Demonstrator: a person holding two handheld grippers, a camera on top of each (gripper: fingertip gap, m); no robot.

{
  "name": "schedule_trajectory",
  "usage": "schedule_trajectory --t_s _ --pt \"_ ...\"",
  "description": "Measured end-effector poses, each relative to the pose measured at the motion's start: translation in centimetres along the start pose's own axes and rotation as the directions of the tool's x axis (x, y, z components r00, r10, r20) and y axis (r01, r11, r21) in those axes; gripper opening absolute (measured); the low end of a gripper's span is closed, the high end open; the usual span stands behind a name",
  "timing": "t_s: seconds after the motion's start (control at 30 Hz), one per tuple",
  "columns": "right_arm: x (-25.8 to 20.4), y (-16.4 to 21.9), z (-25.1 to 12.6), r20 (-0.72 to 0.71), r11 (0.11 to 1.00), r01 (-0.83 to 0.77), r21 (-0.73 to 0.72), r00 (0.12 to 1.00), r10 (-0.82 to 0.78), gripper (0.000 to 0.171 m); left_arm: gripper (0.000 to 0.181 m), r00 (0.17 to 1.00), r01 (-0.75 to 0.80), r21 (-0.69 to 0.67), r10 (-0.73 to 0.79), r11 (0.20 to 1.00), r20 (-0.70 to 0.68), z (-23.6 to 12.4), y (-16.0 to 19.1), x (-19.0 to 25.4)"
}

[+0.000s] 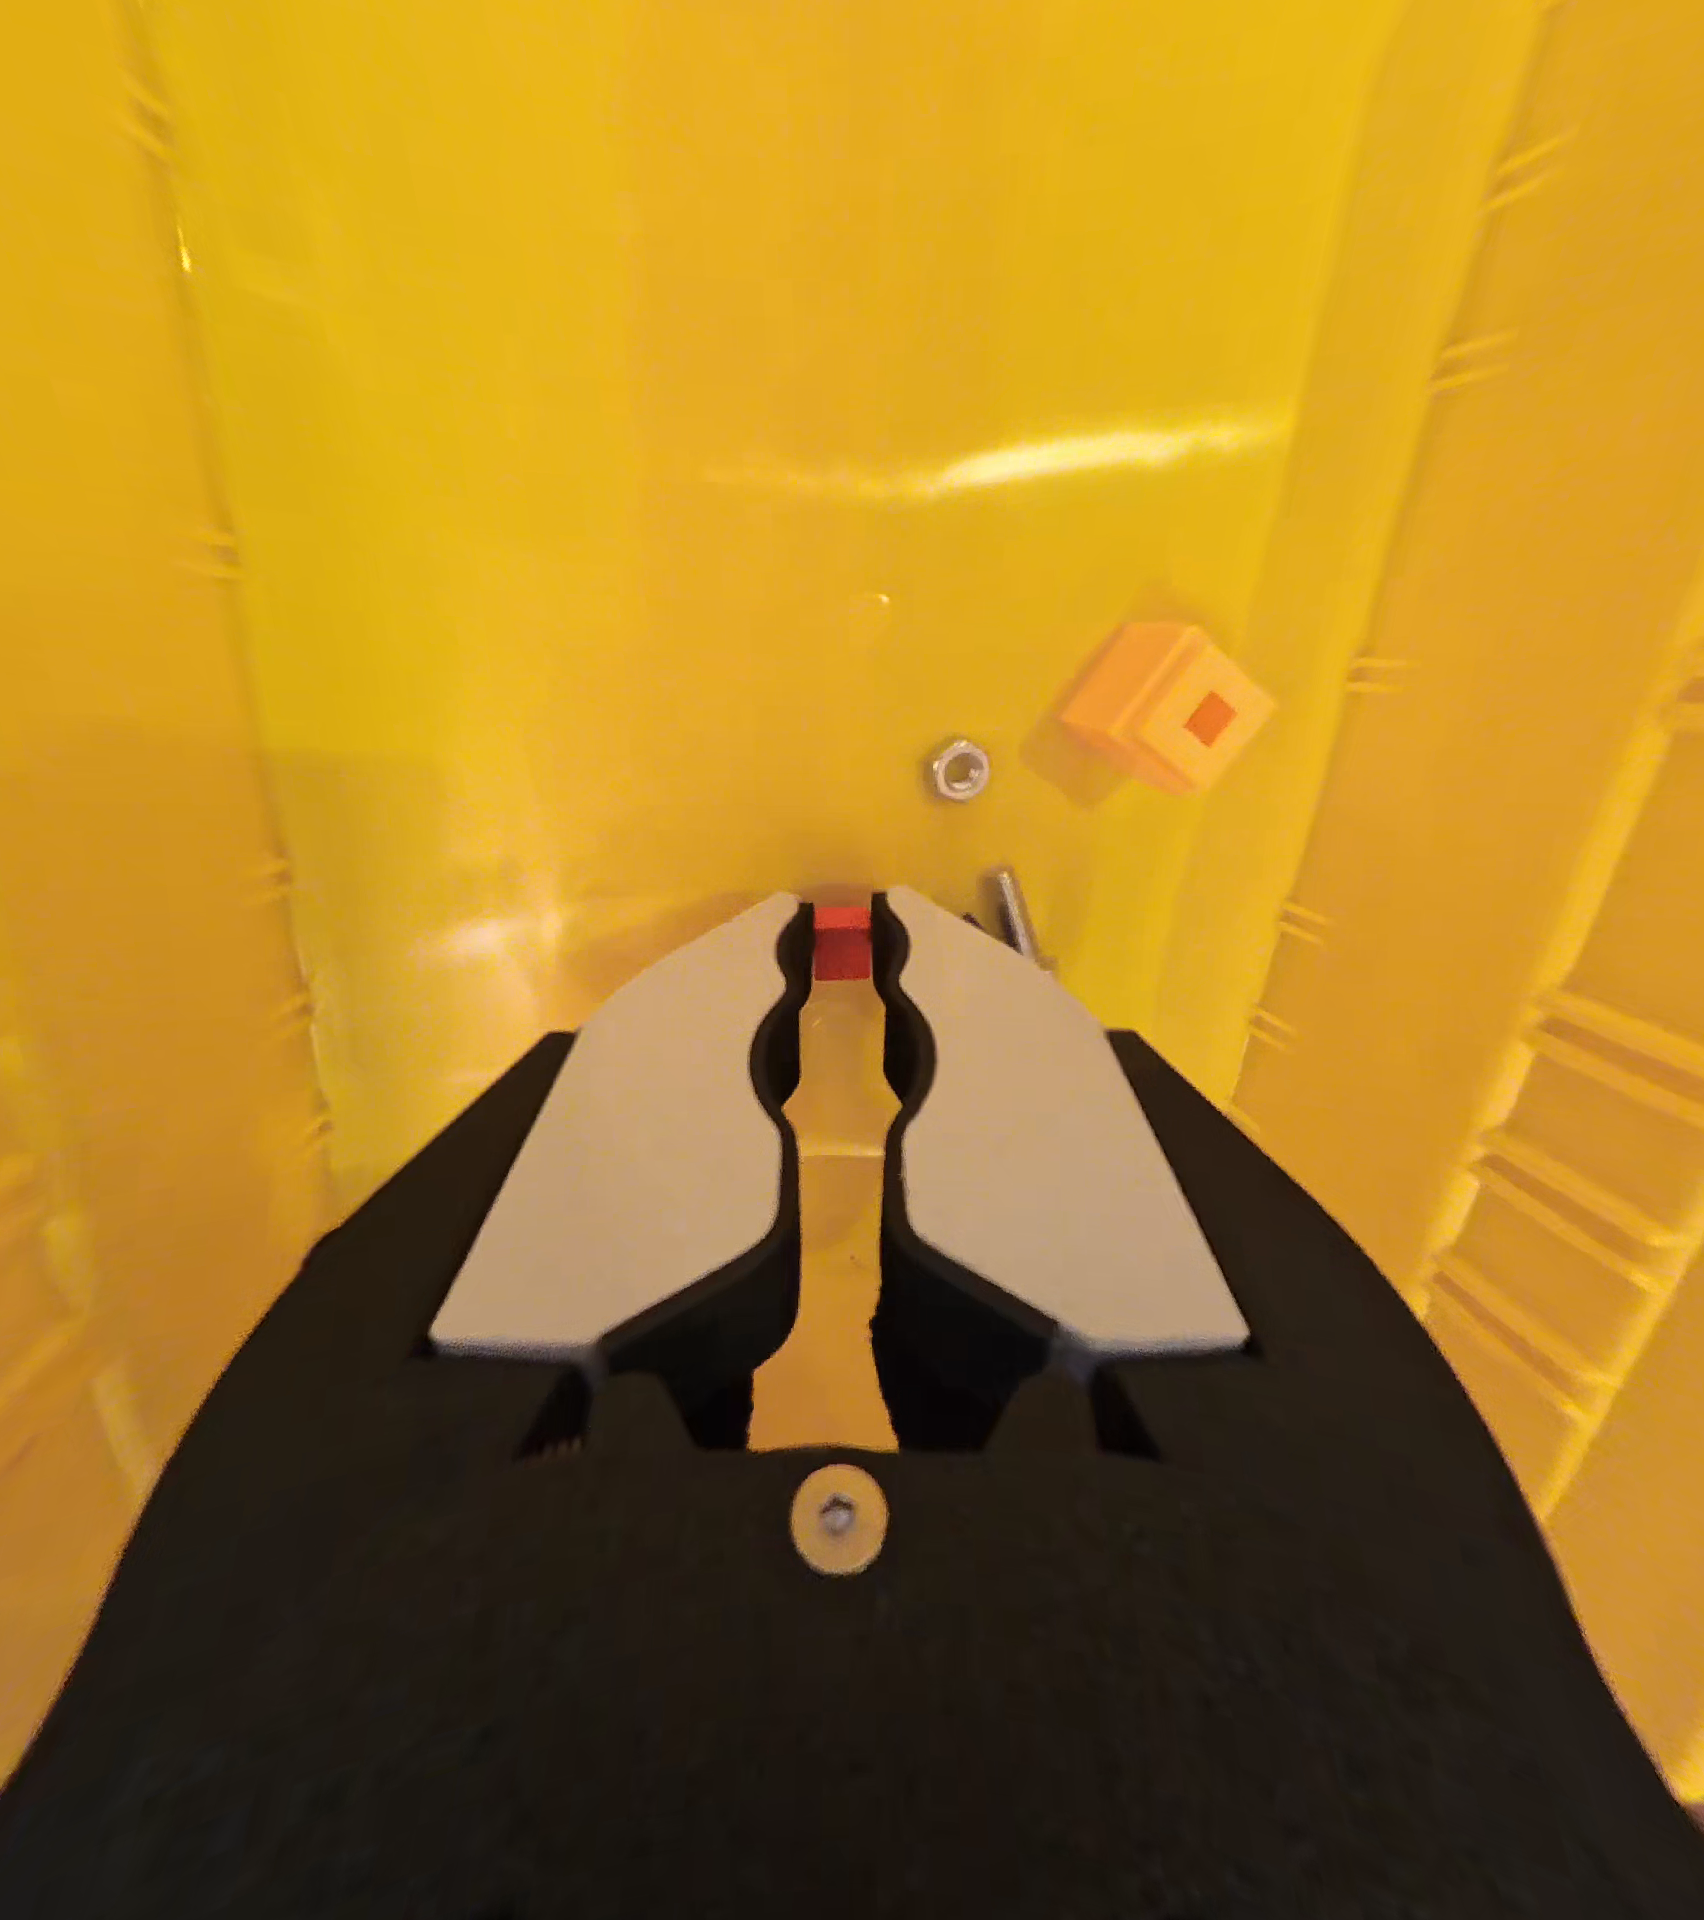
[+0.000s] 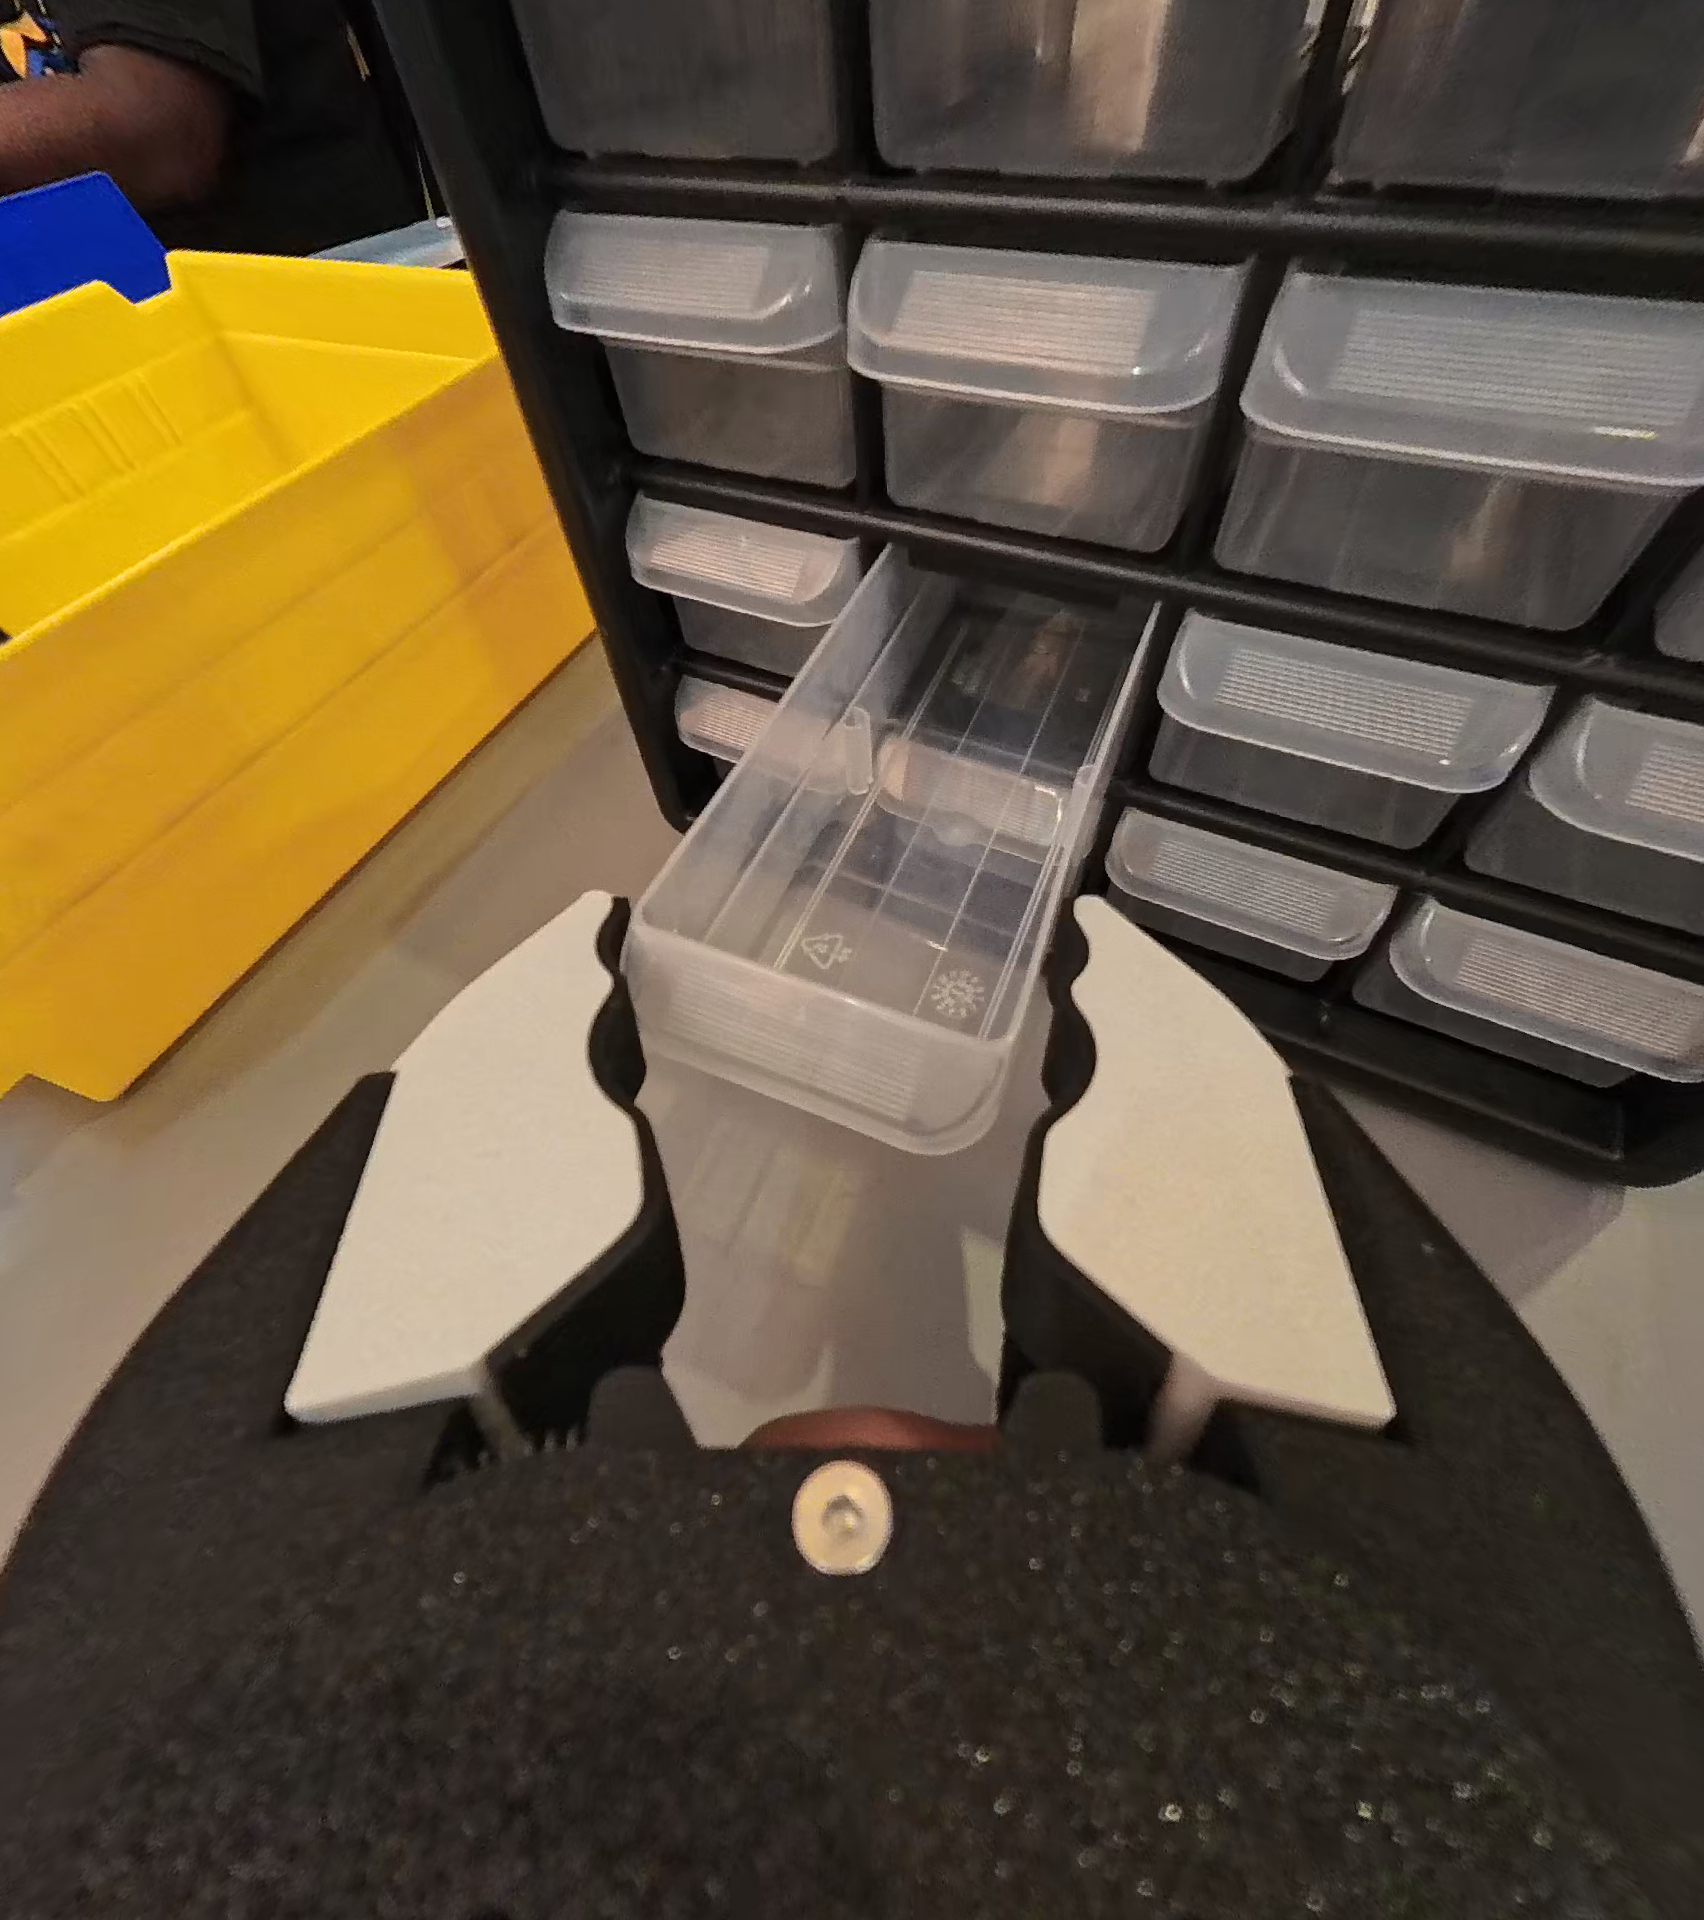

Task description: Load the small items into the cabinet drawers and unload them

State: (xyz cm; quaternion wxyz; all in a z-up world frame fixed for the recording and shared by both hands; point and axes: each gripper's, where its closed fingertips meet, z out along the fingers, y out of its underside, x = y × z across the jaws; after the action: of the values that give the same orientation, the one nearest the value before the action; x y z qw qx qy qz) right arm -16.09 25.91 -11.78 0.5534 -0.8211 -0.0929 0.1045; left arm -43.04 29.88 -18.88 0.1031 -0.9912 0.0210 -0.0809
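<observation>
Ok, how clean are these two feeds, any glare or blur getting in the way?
Left wrist view: bright glare streaks on the yellow bin floor, yet the red block in the left tongs and the nut read sharp. Right wrist view: cabinet upper drawers smeared, edges bowed by the lens; the open drawer stays crisp.

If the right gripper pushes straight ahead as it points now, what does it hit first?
The right gripper would meet the front of the pulled-out clear plastic drawer, which sits between its open fingers; behind it stands the black cabinet.
</observation>
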Motion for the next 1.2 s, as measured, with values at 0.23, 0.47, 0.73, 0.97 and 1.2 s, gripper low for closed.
schedule_trajectory --t_s 0.23,0.47,0.73,0.97,1.2 --pt "-0.1 0.0 -0.1 0.002 1.0 -0.003 -0.002 1.0 0.003 0.076 0.01 0.965 -0.156 0.105 0.175 0.982 -0.194 -4.3 -0.5 3.0" --pt "-0.1 0.2 -0.2 -0.006 1.0 0.005 -0.008 1.0 -0.005 0.075 0.01 0.682 -0.532 0.453 0.679 0.715 -0.27 -13.8 -0.9 17.0" --pt "-0.2 0.4 -0.4 -0.005 1.0 0.01 -0.021 1.0 -0.01 0.075 0.01 0.273 -0.876 0.348 0.938 0.335 -0.215 -8.9 1.5 29.4" --pt "-0.3 0.4 -0.7 0.006 1.0 -0.007 -0.027 1.0 0.007 0.075 0.01 0.117 -0.99 0.057 0.984 0.125 -0.135 -4.3 1.7 29.9" --pt "-0.5 0.8 -0.8 -0.02 0.998 0.027 -0.048 0.999 -0.028 0.075 0.01 0.049 -0.994 -0.108 0.986 0.032 -0.162 -2.8 2.7 29.6"
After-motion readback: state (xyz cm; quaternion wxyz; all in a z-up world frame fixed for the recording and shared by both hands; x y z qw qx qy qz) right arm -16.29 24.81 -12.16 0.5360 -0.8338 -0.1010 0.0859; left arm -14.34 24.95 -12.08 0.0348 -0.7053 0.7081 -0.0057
